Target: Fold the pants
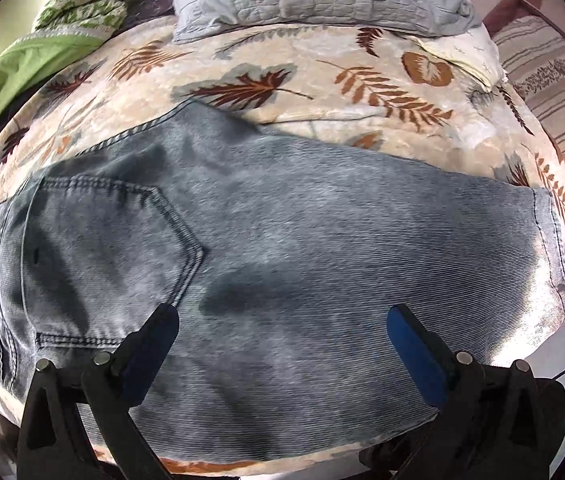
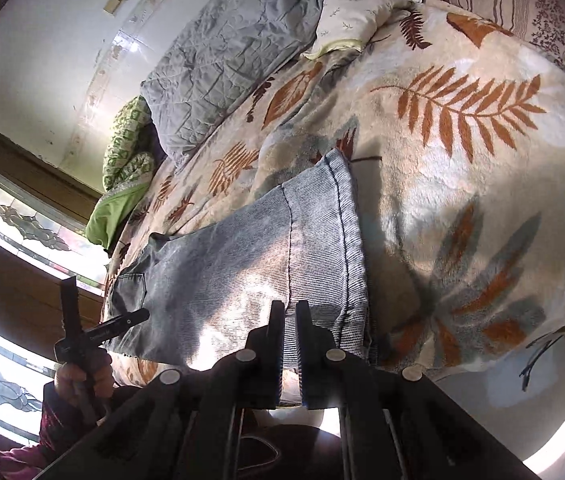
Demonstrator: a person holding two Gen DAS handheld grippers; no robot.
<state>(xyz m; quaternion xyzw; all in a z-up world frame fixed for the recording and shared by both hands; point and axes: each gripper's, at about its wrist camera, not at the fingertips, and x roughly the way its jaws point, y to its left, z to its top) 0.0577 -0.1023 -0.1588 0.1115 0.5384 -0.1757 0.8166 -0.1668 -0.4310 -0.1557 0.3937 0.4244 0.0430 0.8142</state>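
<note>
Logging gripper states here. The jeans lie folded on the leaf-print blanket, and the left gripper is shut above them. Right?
Not quite: the left gripper is open, jaws wide apart above the jeans, as the left wrist view shows. The jeans do lie folded on the leaf-print blanket.

Left jaws wide apart, right jaws pressed together.

Left gripper (image 1: 282, 322) angled steeply downward, blue-padded fingers (image 1: 412, 344) spread at 7 and 5 o'clock of its own wrist view, nothing between them. Same gripper (image 2: 102, 308) seen at 8 o'clock in the right wrist view, gripped from below by a hand (image 2: 82, 378) in a dark red sleeve (image 2: 48, 426). Right gripper (image 2: 289, 312) tilted moderately downward, black fingers nearly touching, only a thin slit left, nothing clamped.
</note>
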